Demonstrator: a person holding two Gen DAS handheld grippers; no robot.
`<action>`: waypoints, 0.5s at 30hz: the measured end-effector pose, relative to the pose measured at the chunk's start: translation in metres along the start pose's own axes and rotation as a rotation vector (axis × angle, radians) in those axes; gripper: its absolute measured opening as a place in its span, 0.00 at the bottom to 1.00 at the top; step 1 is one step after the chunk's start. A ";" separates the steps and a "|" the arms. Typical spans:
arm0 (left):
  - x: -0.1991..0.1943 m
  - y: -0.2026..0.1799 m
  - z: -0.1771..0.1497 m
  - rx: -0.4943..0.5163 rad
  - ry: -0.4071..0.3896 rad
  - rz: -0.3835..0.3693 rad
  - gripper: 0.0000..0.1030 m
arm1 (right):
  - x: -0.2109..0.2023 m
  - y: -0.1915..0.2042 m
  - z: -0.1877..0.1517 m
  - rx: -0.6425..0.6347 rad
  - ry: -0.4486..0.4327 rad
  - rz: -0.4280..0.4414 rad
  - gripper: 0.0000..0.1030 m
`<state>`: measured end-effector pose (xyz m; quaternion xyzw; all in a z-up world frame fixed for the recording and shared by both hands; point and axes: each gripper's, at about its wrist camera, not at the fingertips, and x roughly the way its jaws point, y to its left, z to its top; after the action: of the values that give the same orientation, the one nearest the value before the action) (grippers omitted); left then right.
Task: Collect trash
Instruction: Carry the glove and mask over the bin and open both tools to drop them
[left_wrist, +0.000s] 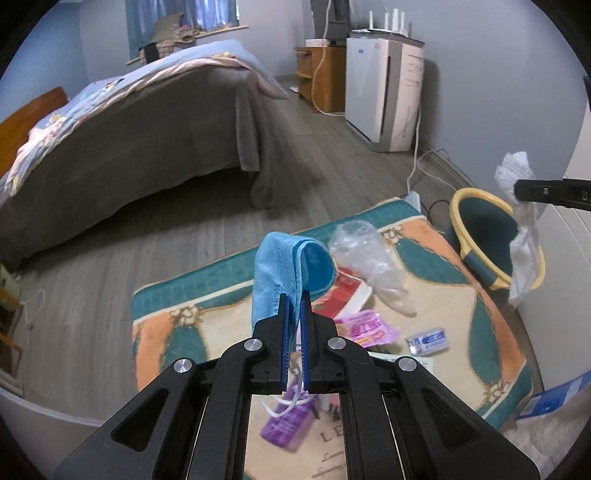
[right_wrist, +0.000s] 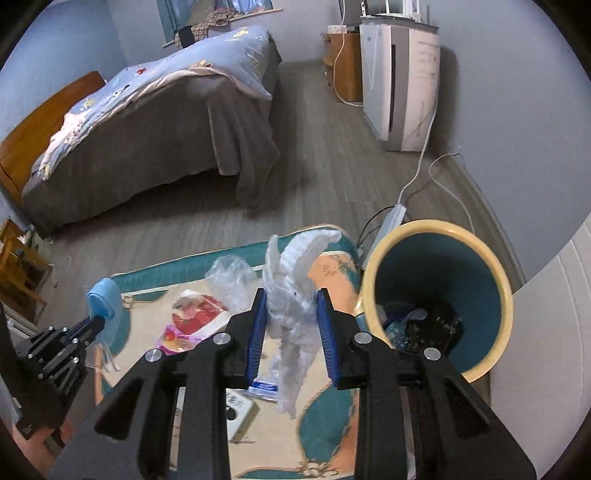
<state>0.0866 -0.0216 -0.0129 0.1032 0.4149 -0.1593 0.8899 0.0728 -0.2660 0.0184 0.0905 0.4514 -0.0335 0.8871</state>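
- White, crumpled tissue (right_wrist: 291, 314) sits between the blue pads of my right gripper (right_wrist: 291, 317). The jaws stand fairly wide, pressing only its puffy sides, so I judge the hold light. I carry it raised off the rug, just left of the bin, because the bin is where it belongs.
- The bin (right_wrist: 373, 266), teal inside with a yellow rim, stands at the rug's far right corner. Its mouth tilts toward me, and dark rubbish already lies at the bottom.
- My left gripper (left_wrist: 294, 295) is nearly closed on a blue face mask (left_wrist: 275, 266). It pinches a thin fold, and the white ear loops dangle below the pads. I hold it up, well left of the bin, I think to wait its turn while the tissue goes first.
- On the rug (left_wrist: 484, 321), left of the bin, more trash lies loose: a clear plastic bag (left_wrist: 369, 258), a red packet (left_wrist: 343, 291), a pink wrapper (left_wrist: 367, 328), a small blue-and-white packet (left_wrist: 428, 339) and a purple packet (left_wrist: 286, 424) nearest me.
- As I judge it, the collecting is partly done.
- The next move wants my right gripper carried over the rim before it opens. Tissue is light and may drift or cling to a pad.
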 end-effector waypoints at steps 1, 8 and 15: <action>0.000 -0.003 -0.002 0.006 0.001 -0.001 0.06 | 0.004 -0.002 -0.001 0.002 0.010 -0.003 0.26; 0.003 -0.023 -0.008 0.033 0.008 0.002 0.06 | 0.016 -0.006 -0.002 -0.022 0.013 -0.026 0.26; 0.010 -0.044 -0.006 0.050 0.000 0.018 0.06 | 0.021 -0.009 0.001 -0.062 0.000 -0.025 0.26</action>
<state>0.0720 -0.0622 -0.0264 0.1292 0.4099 -0.1616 0.8883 0.0844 -0.2748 0.0005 0.0574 0.4531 -0.0305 0.8891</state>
